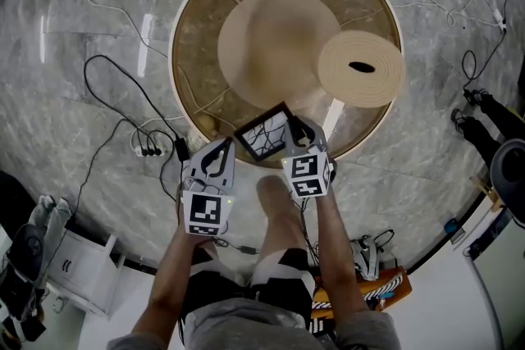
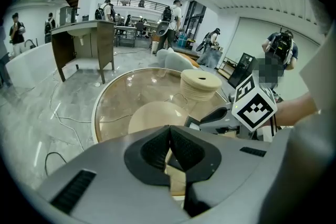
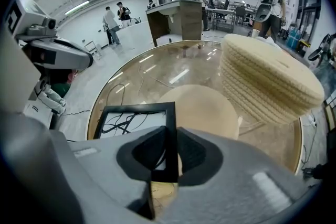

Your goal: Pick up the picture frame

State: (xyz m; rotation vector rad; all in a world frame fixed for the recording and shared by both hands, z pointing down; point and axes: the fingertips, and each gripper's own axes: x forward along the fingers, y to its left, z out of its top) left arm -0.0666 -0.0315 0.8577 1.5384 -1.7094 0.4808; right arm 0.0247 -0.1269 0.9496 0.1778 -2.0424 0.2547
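A black picture frame [image 1: 262,135] with clear glass rests at the near edge of the round glass table [image 1: 176,53]. My right gripper [image 1: 297,131] comes in from the frame's right side. In the right gripper view, the frame's [image 3: 131,124] right bar stands between the pads, and my right gripper [image 3: 172,149] is shut on it. My left gripper [image 1: 220,153] hovers just left of the frame, by the table rim. Its jaws [image 2: 169,131] meet at the tips with nothing between them. The right gripper's marker cube [image 2: 253,107] shows in the left gripper view.
A stack of round woven discs [image 1: 361,68] sits on the table's right side, above a tan round base [image 1: 275,45] under the glass. Cables and a power strip [image 1: 148,147] lie on the marble floor at left. A white cabinet [image 1: 82,266] stands near left. People stand far off.
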